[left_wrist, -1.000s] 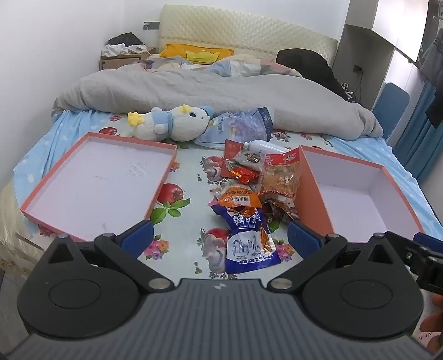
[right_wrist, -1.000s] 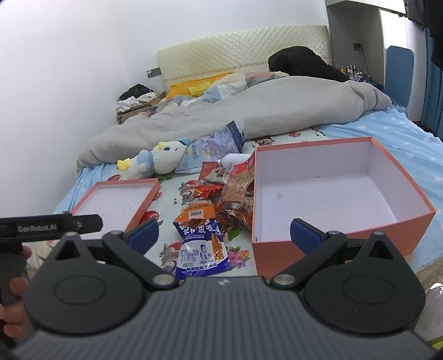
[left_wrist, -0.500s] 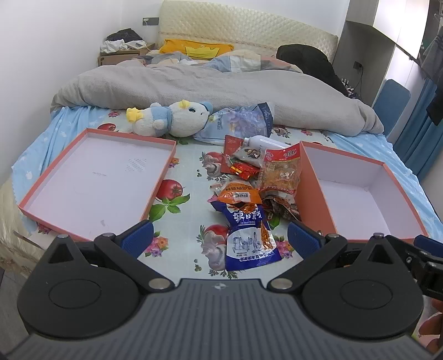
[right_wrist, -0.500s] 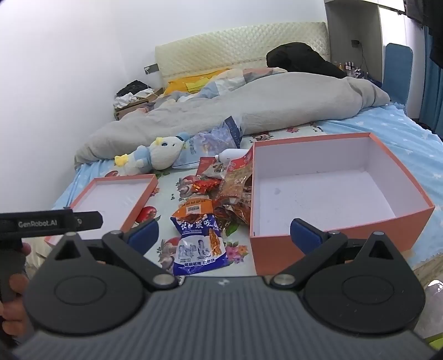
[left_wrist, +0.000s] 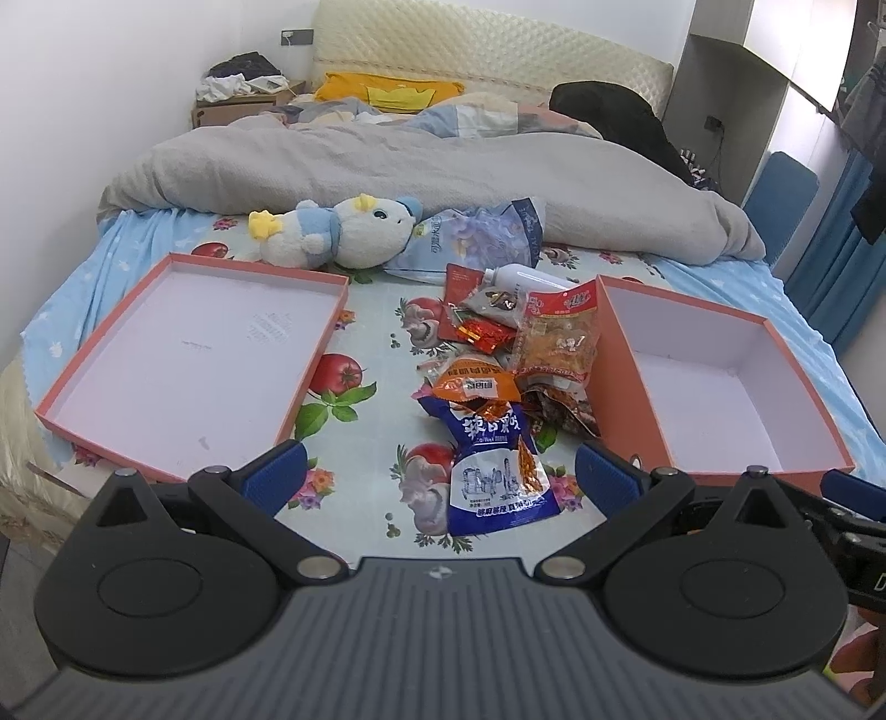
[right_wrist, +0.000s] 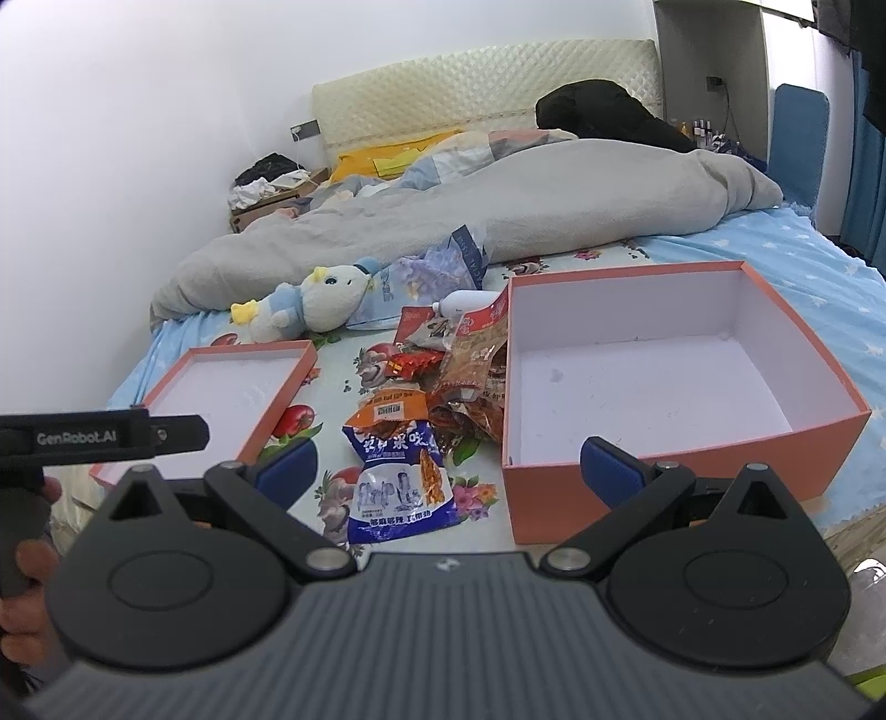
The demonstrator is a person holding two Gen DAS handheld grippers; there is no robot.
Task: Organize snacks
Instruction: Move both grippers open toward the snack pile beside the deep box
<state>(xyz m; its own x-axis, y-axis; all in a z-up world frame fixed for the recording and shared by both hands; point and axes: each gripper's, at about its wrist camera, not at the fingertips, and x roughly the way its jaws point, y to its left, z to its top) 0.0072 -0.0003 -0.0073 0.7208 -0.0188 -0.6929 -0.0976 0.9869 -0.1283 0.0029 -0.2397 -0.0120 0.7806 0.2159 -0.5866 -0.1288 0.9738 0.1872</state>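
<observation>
Blue-padded fingers (left_wrist: 274, 476) of both grippers — spread wide, empty — above the snack pile (left_wrist: 498, 376).

A lived-in home bedroom: a bed with a cream quilted padded headboard (left_wrist: 487, 50) at the far end, a rumpled grey duvet (left_wrist: 421, 183) across it, a blue-and-white plush toy (left_wrist: 338, 235) on the fruit-printed blue bedsheet (left_wrist: 365, 399), and blue curtains (left_wrist: 830, 277) hanging at the right

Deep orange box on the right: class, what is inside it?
Nothing: the deep orange box shows only bare white floor and walls. Its near wall hides a strip of floor in the left wrist view.
</observation>
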